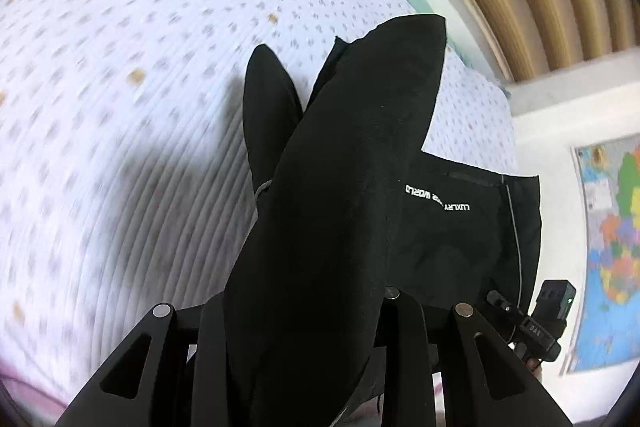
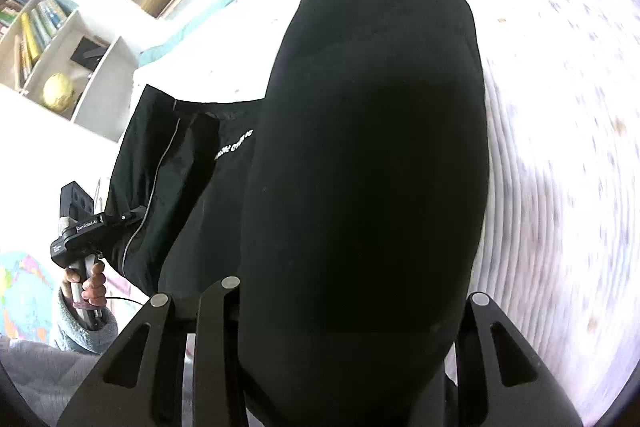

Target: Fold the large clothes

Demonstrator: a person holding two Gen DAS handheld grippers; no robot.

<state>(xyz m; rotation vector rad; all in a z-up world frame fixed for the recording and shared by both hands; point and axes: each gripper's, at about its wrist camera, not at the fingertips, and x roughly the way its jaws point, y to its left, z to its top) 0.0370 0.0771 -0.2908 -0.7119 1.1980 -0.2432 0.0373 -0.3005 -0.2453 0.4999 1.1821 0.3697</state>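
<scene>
Black garment [image 1: 320, 227] drapes over both grippers, hiding whether their fingers pinch it.

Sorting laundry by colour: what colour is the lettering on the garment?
White lettering on the black garment, clearest in the left wrist view.

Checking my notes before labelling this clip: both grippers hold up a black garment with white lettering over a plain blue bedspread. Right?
Not quite. The bedspread is white with small grey dots, not plain blue, as the left wrist view shows. Both the left gripper and right gripper do hold the black garment with white lettering.
</scene>
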